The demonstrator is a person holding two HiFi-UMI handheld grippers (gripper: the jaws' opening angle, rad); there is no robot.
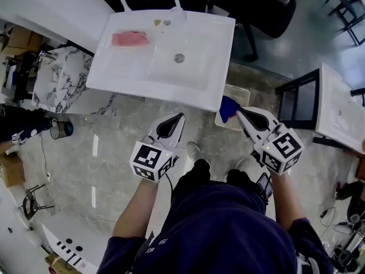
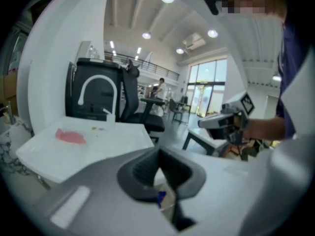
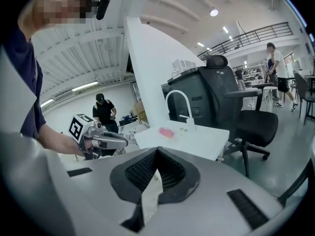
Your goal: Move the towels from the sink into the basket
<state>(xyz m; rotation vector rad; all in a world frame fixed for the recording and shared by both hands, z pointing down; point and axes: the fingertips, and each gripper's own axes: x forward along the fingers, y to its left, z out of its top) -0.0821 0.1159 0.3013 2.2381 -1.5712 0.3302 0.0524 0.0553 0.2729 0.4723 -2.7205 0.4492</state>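
Both grippers, left (image 1: 182, 116) and right (image 1: 239, 110), were clamped shut and empty, held short of the sink (image 1: 171, 90). All views showed the pink towel (image 1: 130, 38) lying on the sink's left part. Only the head view plainly showed the basket (image 1: 243, 90) holding a blue towel (image 1: 228, 108) by the near right corner.

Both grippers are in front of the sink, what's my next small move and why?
Probably reach the left gripper forward toward the pink towel, opening its jaws. That towel lies on the left side of the sink, nearer that gripper; both it and the right gripper are shut, empty and short of the sink. A blue towel is already in the basket.
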